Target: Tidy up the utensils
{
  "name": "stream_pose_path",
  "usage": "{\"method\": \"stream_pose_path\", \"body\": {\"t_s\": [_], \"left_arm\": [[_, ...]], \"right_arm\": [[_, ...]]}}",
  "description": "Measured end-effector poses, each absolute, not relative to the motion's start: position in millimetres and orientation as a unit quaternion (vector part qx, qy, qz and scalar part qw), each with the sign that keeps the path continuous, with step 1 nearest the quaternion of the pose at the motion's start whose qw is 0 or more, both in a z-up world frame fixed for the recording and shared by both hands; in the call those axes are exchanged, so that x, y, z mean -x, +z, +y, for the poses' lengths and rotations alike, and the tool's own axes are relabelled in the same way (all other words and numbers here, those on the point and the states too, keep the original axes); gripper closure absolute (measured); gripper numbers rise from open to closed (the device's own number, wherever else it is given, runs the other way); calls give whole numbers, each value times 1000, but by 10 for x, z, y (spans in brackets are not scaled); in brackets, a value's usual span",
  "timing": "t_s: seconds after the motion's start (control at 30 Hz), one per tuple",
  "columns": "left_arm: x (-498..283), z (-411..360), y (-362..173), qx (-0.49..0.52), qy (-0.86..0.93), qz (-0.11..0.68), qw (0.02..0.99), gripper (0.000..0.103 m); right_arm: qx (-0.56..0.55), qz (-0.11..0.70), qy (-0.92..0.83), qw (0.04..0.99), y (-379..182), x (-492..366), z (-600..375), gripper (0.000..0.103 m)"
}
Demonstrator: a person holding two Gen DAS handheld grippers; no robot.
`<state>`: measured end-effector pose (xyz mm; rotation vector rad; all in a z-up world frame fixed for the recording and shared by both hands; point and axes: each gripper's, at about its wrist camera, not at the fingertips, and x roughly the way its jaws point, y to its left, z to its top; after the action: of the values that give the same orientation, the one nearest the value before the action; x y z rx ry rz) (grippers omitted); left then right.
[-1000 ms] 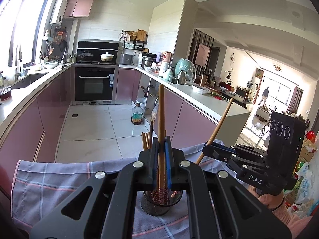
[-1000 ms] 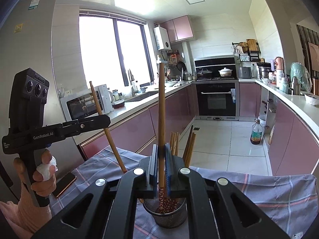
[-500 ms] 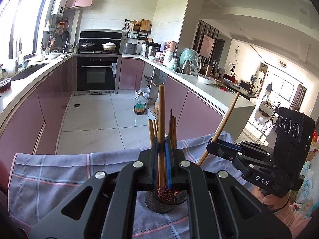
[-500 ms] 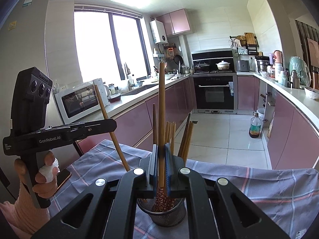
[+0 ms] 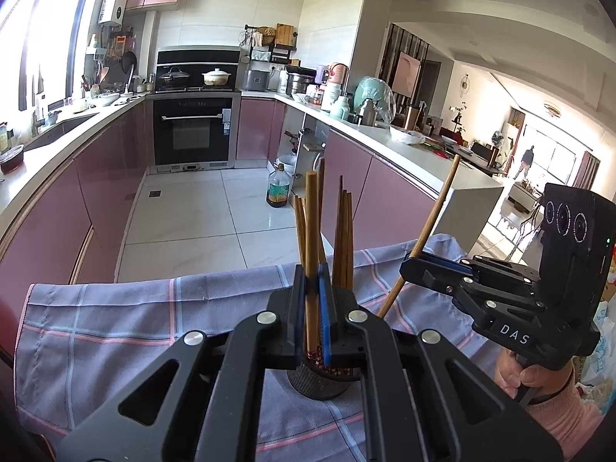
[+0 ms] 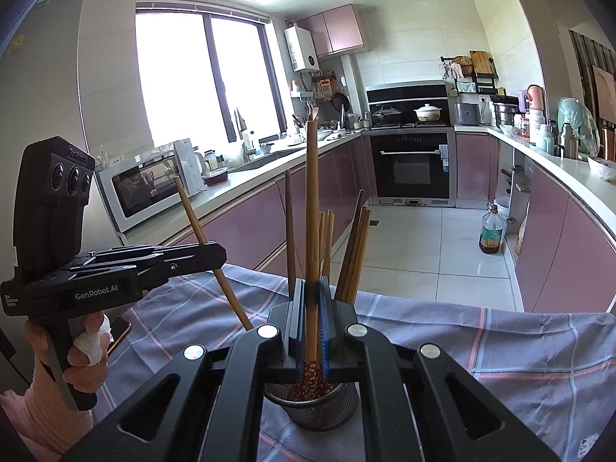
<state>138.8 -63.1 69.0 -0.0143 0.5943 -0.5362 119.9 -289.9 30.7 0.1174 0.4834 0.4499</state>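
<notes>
A dark mesh utensil holder (image 5: 321, 383) (image 6: 321, 408) stands on a plaid cloth (image 5: 115, 319) (image 6: 519, 354) and holds several wooden chopsticks (image 5: 342, 238) (image 6: 354, 250). My left gripper (image 5: 312, 292) is shut on one chopstick (image 5: 312, 231), held upright with its patterned lower end in the holder. It also shows in the right wrist view (image 6: 215, 252). My right gripper (image 6: 311, 304) is shut on another chopstick (image 6: 312, 211), its lower end in the holder too. It also shows in the left wrist view (image 5: 408, 265), its chopstick (image 5: 431, 231) slanting.
A kitchen lies behind: pink cabinets, an oven (image 5: 194, 134), a counter with appliances (image 5: 365, 115), a microwave (image 6: 150, 188) and an oil bottle (image 5: 278, 192) on the tiled floor. A phone (image 6: 119, 331) lies on the cloth by the left hand.
Both grippers have come down toward the holder with their chopsticks, so the patterned lower ends now sit deeper in it. Both stay shut.
</notes>
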Motion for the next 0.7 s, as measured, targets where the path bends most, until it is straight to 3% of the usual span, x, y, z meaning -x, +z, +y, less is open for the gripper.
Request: {"method": "stream_pose_path", "body": {"t_s": [0.7], "left_arm": [[-1625, -644, 463, -1, -258, 315, 914, 96]], "right_arm": [[-57, 259, 220, 939, 181, -1290, -2888, 97]]}}
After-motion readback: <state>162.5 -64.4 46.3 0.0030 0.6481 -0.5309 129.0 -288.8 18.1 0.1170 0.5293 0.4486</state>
